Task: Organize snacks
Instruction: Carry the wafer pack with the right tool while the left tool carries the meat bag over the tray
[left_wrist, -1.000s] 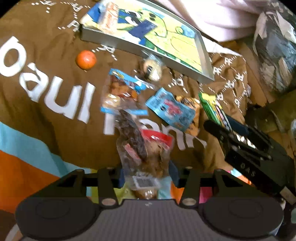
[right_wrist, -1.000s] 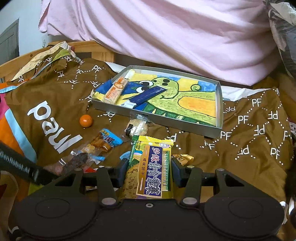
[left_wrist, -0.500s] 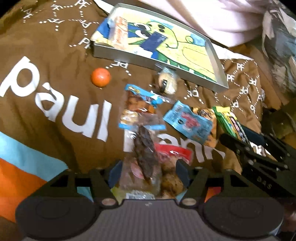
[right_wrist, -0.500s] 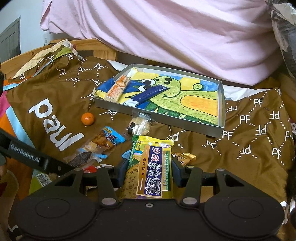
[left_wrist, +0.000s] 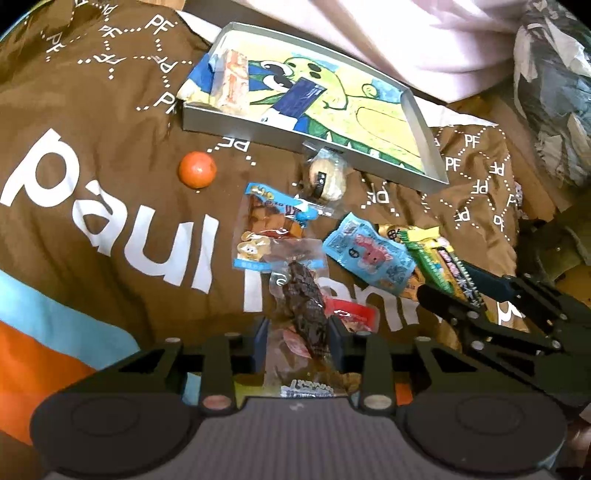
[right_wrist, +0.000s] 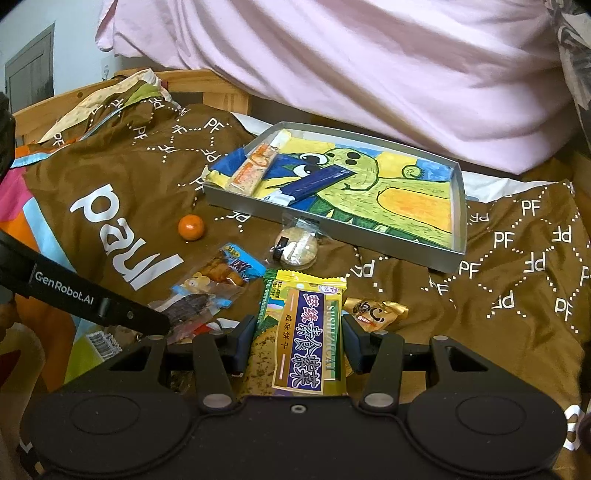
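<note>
With the brown blanket (right_wrist: 498, 295) spread as our sorting floor, we see the grey tray (right_wrist: 456, 229) at its far side already holding two bars, likely the goal for the rest. Our right gripper (right_wrist: 299, 343) is clamped on the yellow-green cracker pack (right_wrist: 306, 332); our left gripper (left_wrist: 297, 341) pinches the clear packet of dark dried snack (left_wrist: 303, 310), both seemingly ready to lift. Between us and the tray lie a blue pouch (left_wrist: 369, 254), a round biscuit (right_wrist: 297, 247) against the tray wall, and a small orange (right_wrist: 191, 227).
</note>
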